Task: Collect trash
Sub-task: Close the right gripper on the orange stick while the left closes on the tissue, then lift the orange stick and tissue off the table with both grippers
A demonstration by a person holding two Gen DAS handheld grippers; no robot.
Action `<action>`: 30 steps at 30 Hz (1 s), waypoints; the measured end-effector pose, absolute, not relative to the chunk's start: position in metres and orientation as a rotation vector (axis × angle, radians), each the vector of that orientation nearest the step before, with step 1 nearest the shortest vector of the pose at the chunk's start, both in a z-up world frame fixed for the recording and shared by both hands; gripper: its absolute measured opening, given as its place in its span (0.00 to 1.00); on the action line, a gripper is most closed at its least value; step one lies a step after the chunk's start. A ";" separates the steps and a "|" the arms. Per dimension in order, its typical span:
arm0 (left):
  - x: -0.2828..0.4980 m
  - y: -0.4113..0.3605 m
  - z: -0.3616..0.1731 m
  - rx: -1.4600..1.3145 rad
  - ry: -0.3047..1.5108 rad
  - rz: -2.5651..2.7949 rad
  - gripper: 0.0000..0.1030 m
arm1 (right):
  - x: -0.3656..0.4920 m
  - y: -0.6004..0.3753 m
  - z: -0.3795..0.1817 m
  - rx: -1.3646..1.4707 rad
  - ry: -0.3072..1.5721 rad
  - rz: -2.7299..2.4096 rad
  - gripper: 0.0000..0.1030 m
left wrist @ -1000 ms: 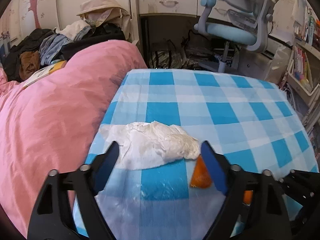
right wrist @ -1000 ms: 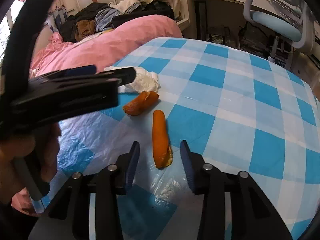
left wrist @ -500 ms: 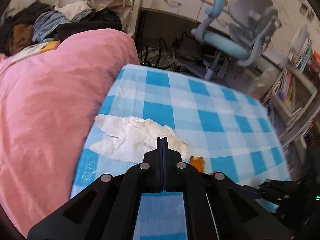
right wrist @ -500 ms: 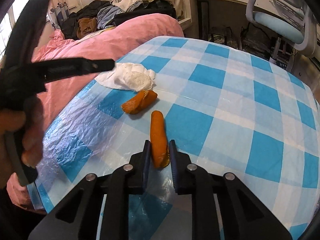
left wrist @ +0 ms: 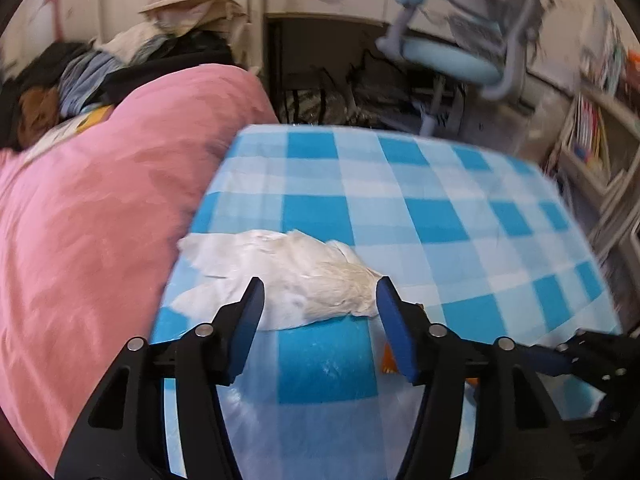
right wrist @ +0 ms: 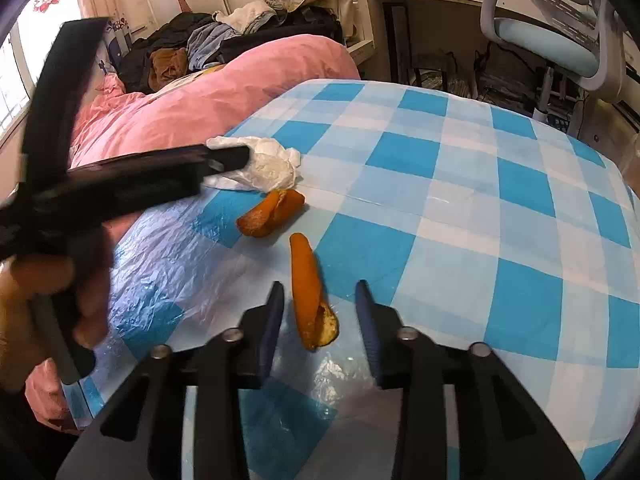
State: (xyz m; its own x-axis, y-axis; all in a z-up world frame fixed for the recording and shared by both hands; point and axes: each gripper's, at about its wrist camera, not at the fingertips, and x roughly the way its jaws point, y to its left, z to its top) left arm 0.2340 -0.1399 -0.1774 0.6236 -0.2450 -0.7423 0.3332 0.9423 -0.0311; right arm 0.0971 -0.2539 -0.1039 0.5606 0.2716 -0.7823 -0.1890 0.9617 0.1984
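Observation:
A crumpled white tissue (left wrist: 288, 276) lies near the left edge of the blue checked table (left wrist: 440, 220). My left gripper (left wrist: 320, 280) hovers just in front of it, its jaws opening, the tissue's near edge between the tips but untouched. In the right wrist view, a long orange peel (right wrist: 306, 284) lies between the fingers of my right gripper (right wrist: 319, 284). Its jaws are opening and the pads stand clear of the peel. A second curled peel (right wrist: 270, 214) rests between that one and the tissue (right wrist: 268, 164).
Thin clear plastic film (right wrist: 160, 272) covers the table's near left corner. A pink duvet (left wrist: 100, 220) presses against the table's left side, with piled clothes (left wrist: 92, 68) behind it. A blue desk chair (left wrist: 452, 56) and a bookshelf (left wrist: 592, 128) stand beyond the far and right edges.
Both grippers were shut half a second ago and now stand open again. The left one has come forward to the tissue. The long peel lies where it was.

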 end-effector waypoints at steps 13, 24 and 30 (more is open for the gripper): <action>0.237 -0.135 -0.170 0.061 0.851 -0.401 0.15 | 0.097 -0.241 -0.107 0.017 0.945 0.288 0.18; 0.189 -0.087 -0.119 -0.085 0.773 -0.387 0.16 | 0.085 -0.250 -0.094 0.115 0.928 0.314 0.17; 0.153 -0.090 -0.112 -0.031 0.749 -0.369 0.16 | 0.072 -0.255 -0.079 0.168 0.898 0.320 0.17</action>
